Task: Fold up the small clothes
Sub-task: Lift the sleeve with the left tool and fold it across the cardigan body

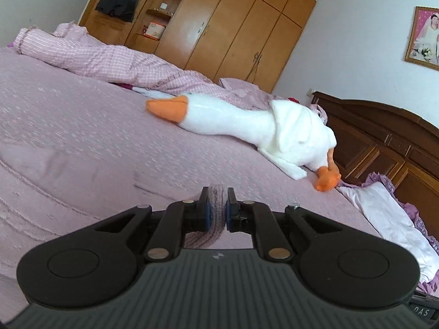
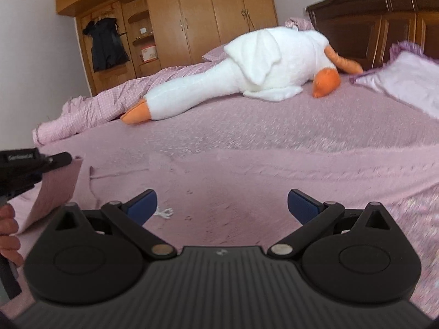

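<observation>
A small pink ribbed garment [image 1: 218,203] is pinched between the blue pads of my left gripper [image 1: 218,201], which is shut on it. In the right wrist view that same gripper [image 2: 67,159] comes in from the left edge, lifting a corner of the pink garment [image 2: 55,189] off the bed while a hand holds its handle. The rest of the garment blends into the pink bedspread [image 2: 247,142], and its outline is hard to tell. My right gripper [image 2: 222,205] hovers low over the bedspread, open, with nothing between its fingers.
A large white plush goose [image 2: 247,63] with orange beak and feet lies across the bed beyond both grippers. A pink checked duvet [image 1: 104,57] is bunched at the far side. A pale pillow [image 2: 406,79] rests by the dark headboard [image 2: 370,19]. A white cord [image 2: 164,213] lies near my right gripper.
</observation>
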`<state>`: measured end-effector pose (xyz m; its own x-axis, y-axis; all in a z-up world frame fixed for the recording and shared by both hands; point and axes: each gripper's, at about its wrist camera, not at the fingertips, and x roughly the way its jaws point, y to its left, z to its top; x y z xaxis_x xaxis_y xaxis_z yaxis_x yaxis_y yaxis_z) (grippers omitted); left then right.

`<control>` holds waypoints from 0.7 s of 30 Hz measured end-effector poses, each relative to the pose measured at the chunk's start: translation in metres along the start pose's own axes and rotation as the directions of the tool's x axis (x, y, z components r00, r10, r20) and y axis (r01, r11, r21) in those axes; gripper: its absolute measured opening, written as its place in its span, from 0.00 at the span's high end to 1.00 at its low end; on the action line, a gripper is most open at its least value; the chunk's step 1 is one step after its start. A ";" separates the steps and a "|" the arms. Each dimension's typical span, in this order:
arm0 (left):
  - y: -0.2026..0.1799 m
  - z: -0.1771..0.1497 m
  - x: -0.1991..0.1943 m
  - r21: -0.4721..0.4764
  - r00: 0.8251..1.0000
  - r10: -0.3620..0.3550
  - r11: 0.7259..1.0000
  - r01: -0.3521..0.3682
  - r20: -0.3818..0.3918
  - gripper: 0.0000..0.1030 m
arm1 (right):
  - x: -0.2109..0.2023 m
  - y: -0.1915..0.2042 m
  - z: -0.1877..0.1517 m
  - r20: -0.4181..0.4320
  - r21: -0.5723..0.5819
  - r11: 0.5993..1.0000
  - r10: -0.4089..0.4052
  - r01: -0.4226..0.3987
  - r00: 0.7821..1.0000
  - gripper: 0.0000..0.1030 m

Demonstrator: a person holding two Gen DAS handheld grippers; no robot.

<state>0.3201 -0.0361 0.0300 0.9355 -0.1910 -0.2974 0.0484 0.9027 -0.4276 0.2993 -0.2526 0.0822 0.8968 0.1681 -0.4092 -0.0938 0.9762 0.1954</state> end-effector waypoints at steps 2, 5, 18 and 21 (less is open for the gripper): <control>-0.013 -0.005 0.008 0.002 1.000 -0.010 1.000 0.010 -0.010 0.90 | 0.001 -0.010 -0.001 -0.011 0.036 0.999 0.011 -0.010 1.000 0.00; -0.031 -0.013 0.016 0.014 0.999 -0.035 0.999 0.035 -0.020 0.90 | 0.002 -0.024 0.001 -0.022 0.141 0.990 0.030 -0.026 0.999 0.00; -0.081 -0.044 0.047 0.046 0.996 -0.073 0.996 0.075 -0.057 0.89 | 0.006 -0.056 0.006 0.007 0.182 0.983 -0.029 0.028 1.000 0.00; -0.087 -0.048 0.051 0.050 0.995 -0.075 0.996 0.079 -0.068 0.89 | 0.009 -0.060 0.006 0.002 0.191 0.981 -0.039 0.038 0.999 0.00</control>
<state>0.3467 -0.1425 0.0111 0.9031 -0.2841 -0.3220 0.1393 0.9031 -0.4062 0.3152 -0.3105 0.0724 0.9007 0.1294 -0.4147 0.0249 0.9377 0.3466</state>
